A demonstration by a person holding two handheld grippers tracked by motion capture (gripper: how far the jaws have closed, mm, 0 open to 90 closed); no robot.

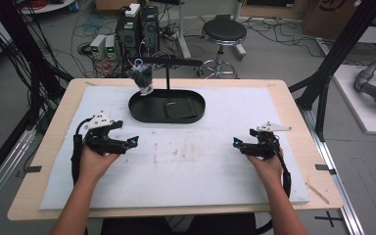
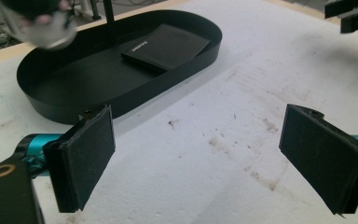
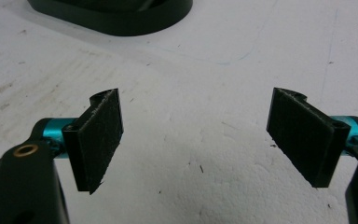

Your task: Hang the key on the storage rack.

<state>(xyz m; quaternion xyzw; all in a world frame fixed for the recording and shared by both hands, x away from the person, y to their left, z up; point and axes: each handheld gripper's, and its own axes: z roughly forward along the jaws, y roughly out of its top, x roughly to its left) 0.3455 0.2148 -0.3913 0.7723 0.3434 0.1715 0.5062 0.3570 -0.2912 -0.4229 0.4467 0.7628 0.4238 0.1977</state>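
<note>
Hands grip 2 grippers low over the white foam mat (image 1: 186, 171), tips angled inward: left gripper (image 1: 133, 141) and right gripper (image 1: 236, 142) well apart, both with jaws spread wide, holding nothing. Beyond them sits 1 black oval tray (image 1: 142, 113) containing 1 flat black card (image 1: 180, 108).

Both forearms are bare, with no sleeve on either. The left gripper (image 1: 133, 141) and the right gripper (image 1: 236, 142) are black, angular frames, each topped by a pale grey three-cornered plate and trailing a thick black cable back along the forearm. In the gripper views, each jaw ends in a flat, rectangular black pad (image 2: 85, 157) with a rough, scuffed face, mounted on a turquoise metal fitting (image 3: 56, 129). A brass-coloured ring (image 3: 26, 150) sits in the black arm by the nearer jaw.
</note>
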